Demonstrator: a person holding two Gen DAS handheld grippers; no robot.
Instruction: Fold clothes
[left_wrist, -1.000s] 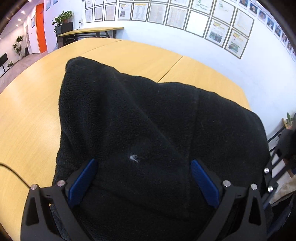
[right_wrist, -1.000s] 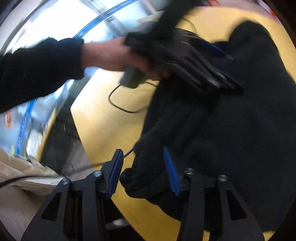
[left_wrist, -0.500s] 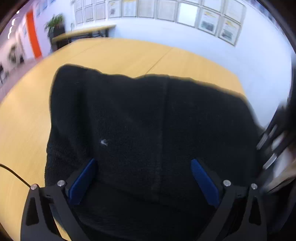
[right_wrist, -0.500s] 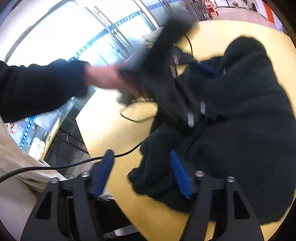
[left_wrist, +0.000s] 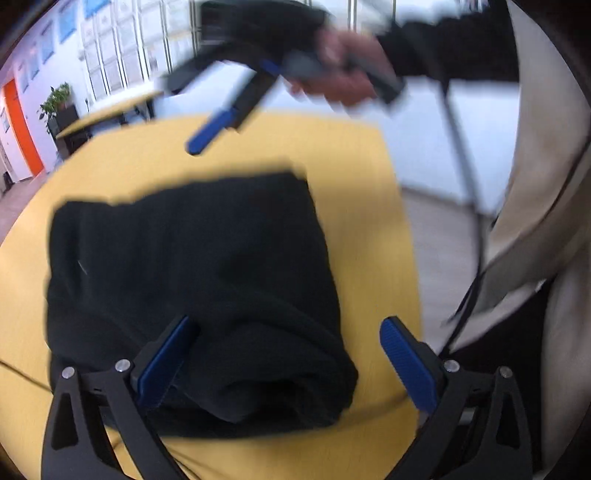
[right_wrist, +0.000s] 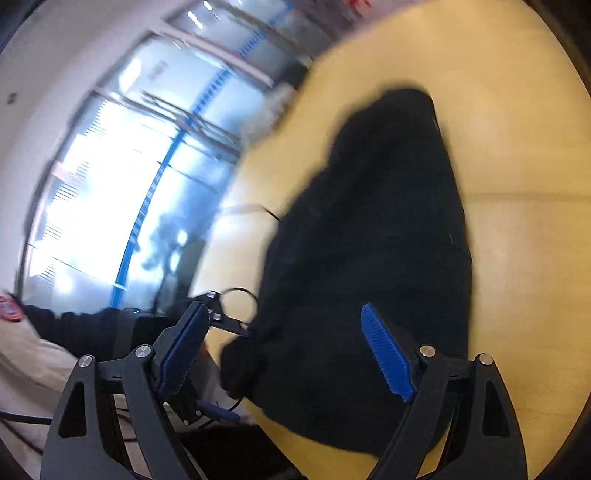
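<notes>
A black fleece garment (left_wrist: 192, 280) lies as a folded bundle on the yellow wooden table (left_wrist: 373, 229). My left gripper (left_wrist: 286, 362) hovers over its near end, jaws wide apart, the near roll of cloth between them without being pinched. My right gripper (right_wrist: 284, 354) is above the same garment (right_wrist: 373, 258); its jaws are opening, and the cloth lies under them, not pressed by the pads. In the left wrist view a hand (left_wrist: 343, 77) holds the right gripper high above the table, and one of its blue fingers (left_wrist: 208, 131) shows, blurred.
The person's beige garment (left_wrist: 535, 192) and dark sleeve (right_wrist: 74, 328) stand at the table's near edge. A black cable (right_wrist: 243, 295) runs off the table beside the fleece. Large windows (right_wrist: 122, 192), a wall of framed papers (left_wrist: 122, 55), a second table (left_wrist: 110, 114) and a plant (left_wrist: 55, 99) lie beyond.
The right gripper let go of the fleece edge, its jaws spread and it rose away. The left view swung toward the person; the fleece now lies smaller and bundled.
</notes>
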